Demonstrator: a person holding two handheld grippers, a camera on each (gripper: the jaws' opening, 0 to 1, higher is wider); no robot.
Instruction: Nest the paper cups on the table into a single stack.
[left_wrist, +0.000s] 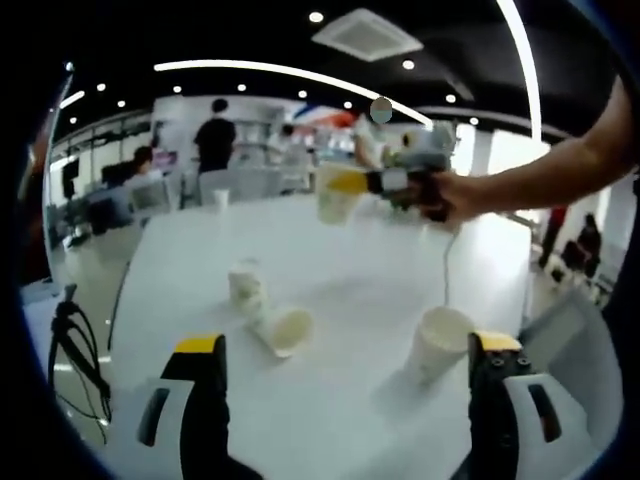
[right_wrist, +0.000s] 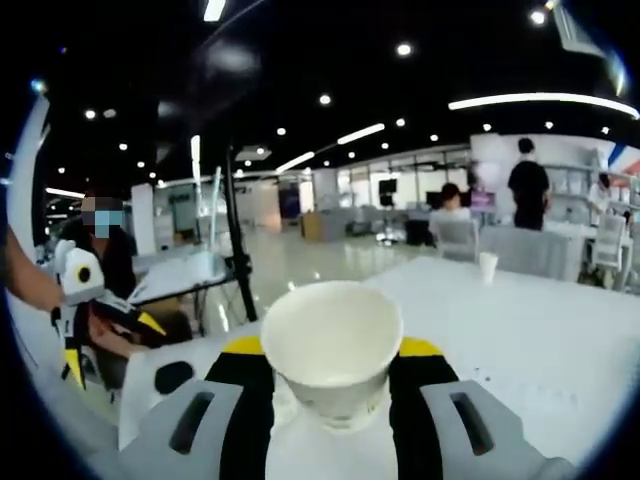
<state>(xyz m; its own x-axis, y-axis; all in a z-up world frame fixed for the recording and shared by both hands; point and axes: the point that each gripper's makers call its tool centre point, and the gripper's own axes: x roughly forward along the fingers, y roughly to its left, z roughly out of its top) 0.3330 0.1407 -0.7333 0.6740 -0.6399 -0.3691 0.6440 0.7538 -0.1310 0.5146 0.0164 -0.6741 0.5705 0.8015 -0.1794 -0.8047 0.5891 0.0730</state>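
Three table cups (left_wrist: 438, 343), one gripped (right_wrist: 333, 348)

In the right gripper view, the base of the held paper cup (right_wrist: 332, 355) is hidden between the black fingers (right_wrist: 420, 400). A small cup (right_wrist: 488, 267) far down the counter (right_wrist: 560, 340) is too small to make out. In the left gripper view, the cup (left_wrist: 335, 195) carried by the other gripper (left_wrist: 400, 180) is blurred, and the counter's (left_wrist: 340, 250) near edge is cut off.
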